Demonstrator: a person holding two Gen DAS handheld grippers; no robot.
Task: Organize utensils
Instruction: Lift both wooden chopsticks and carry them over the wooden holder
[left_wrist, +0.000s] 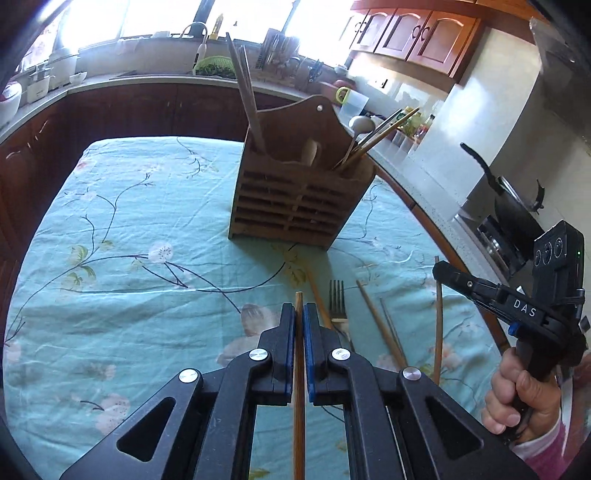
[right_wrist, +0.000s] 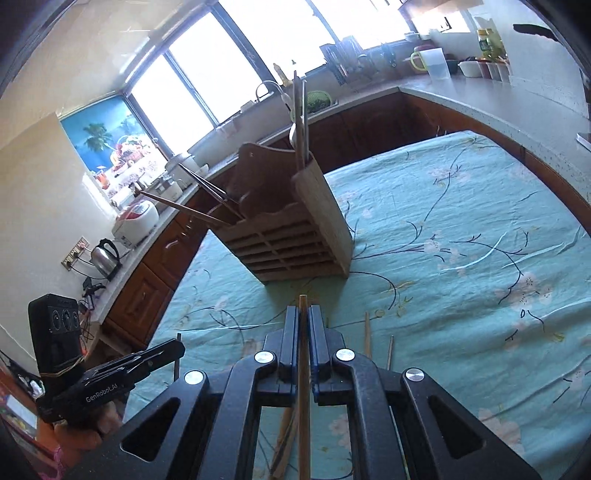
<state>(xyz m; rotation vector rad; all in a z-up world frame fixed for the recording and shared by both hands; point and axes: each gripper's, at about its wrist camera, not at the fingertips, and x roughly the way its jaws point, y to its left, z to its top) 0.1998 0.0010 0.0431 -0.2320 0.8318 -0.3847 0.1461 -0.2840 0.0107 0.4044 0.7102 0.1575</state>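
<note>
A slatted wooden utensil holder (left_wrist: 299, 206) (right_wrist: 291, 236) stands upright on the floral teal tablecloth (left_wrist: 129, 221). Chopsticks (left_wrist: 247, 96) lean out of its left compartment, and more chopsticks with a spoon (left_wrist: 380, 133) lean out of its right one. My left gripper (left_wrist: 299, 314) is shut on a wooden chopstick (left_wrist: 299, 424), in front of the holder and above the cloth. My right gripper (right_wrist: 303, 314) is shut on another chopstick (right_wrist: 303, 424); in the left wrist view it (left_wrist: 439, 267) is off to the right. A fork (left_wrist: 337, 295) and loose chopsticks (left_wrist: 380, 325) lie on the cloth between the grippers.
Kitchen counters wrap around the table. A kettle (right_wrist: 106, 254) and a rice cooker (right_wrist: 136, 221) stand on one counter, and a pan (left_wrist: 509, 195) sits on the stove to the right. A person's hand (left_wrist: 517, 398) grips the right gripper's handle. Bare cloth lies left of the holder.
</note>
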